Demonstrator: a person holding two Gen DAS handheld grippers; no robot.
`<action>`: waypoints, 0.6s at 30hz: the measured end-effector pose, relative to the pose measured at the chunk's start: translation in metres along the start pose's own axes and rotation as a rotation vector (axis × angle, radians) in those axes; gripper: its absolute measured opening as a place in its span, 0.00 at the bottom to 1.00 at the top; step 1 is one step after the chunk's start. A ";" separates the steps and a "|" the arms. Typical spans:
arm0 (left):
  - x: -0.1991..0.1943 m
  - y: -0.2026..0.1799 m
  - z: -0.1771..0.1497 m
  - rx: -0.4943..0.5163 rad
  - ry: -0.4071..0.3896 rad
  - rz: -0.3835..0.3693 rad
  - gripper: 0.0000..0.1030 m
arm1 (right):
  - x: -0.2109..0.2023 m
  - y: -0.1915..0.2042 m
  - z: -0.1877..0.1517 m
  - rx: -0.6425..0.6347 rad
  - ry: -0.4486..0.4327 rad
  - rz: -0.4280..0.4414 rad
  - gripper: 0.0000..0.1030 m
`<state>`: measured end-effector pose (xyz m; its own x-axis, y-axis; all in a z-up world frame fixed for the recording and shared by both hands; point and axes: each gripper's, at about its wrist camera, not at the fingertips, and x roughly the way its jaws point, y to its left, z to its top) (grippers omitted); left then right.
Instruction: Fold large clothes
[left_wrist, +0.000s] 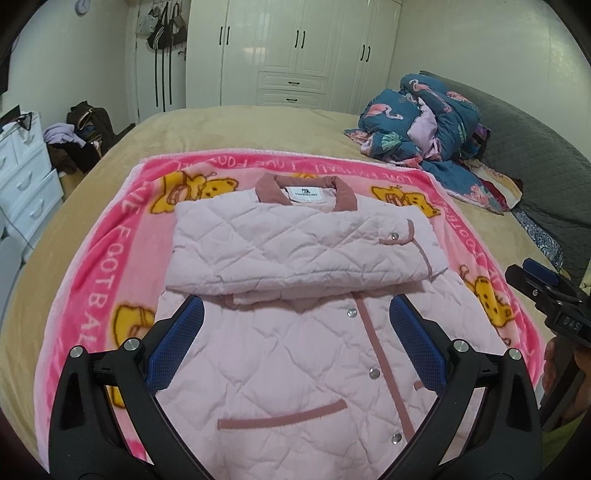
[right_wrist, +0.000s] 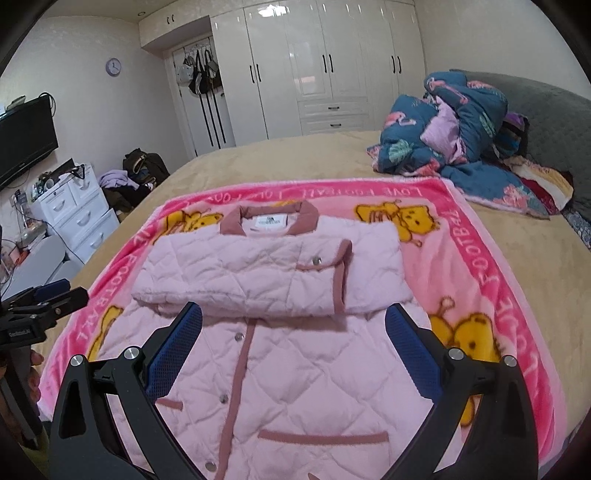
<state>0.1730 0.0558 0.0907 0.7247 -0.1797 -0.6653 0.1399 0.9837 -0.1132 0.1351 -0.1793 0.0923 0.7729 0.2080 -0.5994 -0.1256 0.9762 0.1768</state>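
Observation:
A pale pink quilted jacket (left_wrist: 295, 350) with dusty-rose trim lies front up on a pink cartoon-bear blanket (left_wrist: 99, 288); it also shows in the right wrist view (right_wrist: 295, 376). Both sleeves are folded across the chest into a band (left_wrist: 295, 247) below the collar (left_wrist: 306, 192). My left gripper (left_wrist: 295, 332) is open and empty above the jacket's lower half. My right gripper (right_wrist: 293, 336) is open and empty above the same part. The right gripper shows at the right edge of the left wrist view (left_wrist: 546, 291). The left gripper shows at the left edge of the right wrist view (right_wrist: 44, 299).
The blanket lies on a tan bed (left_wrist: 240, 125). A heap of blue flamingo bedding (left_wrist: 424, 118) sits at the far right by a grey headboard (left_wrist: 535, 155). White wardrobes (left_wrist: 295, 51) stand behind. White drawers (right_wrist: 77, 210) and a TV (right_wrist: 26, 140) are at the left.

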 end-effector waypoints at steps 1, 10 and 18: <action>-0.001 0.001 -0.003 -0.001 0.000 0.003 0.92 | 0.000 -0.001 -0.004 0.002 0.005 -0.001 0.96; 0.000 0.007 -0.027 -0.012 0.023 0.015 0.92 | 0.001 -0.007 -0.028 0.016 0.041 -0.007 0.96; 0.002 0.013 -0.048 -0.018 0.041 0.013 0.92 | 0.005 -0.005 -0.049 -0.011 0.079 -0.014 0.96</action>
<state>0.1437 0.0685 0.0526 0.6978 -0.1668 -0.6966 0.1183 0.9860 -0.1176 0.1093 -0.1799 0.0503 0.7230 0.1978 -0.6619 -0.1218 0.9796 0.1597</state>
